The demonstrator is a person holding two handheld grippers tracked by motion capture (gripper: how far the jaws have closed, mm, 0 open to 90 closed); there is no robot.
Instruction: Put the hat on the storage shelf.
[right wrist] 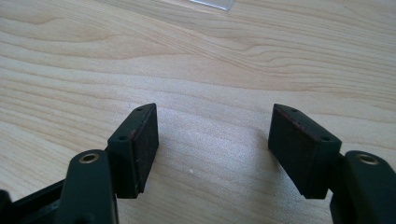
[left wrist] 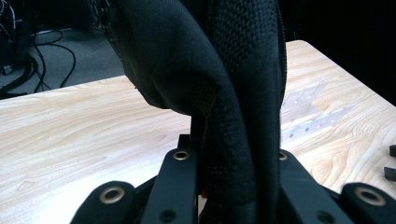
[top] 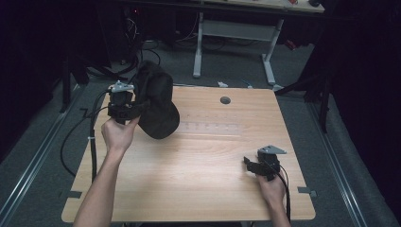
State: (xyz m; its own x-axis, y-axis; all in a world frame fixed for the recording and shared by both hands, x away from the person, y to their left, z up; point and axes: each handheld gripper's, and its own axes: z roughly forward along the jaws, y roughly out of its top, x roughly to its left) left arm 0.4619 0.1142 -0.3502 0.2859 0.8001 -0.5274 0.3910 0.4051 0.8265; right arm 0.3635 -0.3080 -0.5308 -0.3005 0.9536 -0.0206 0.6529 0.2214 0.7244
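Observation:
A black fabric bag [top: 156, 101] hangs above the table's far left corner, lifted off the wood. My left gripper [top: 124, 106] is shut on its edge, and in the left gripper view the dark woven cloth [left wrist: 233, 112] is pinched between the two black jaws and rises out of them. My right gripper [top: 253, 163] rests low over the near right part of the table, held by a hand. In the right gripper view my right gripper [right wrist: 212, 140] stands open, its pads [right wrist: 144, 144] wide apart over bare wood with nothing between them.
The light wooden table [top: 198, 179] has a round grommet hole [top: 225, 100] near its far edge. A clear plastic piece [left wrist: 310, 114] lies on the wood mid-table. Cables [top: 80, 137] trail off the left edge. A white desk frame [top: 236, 42] stands behind.

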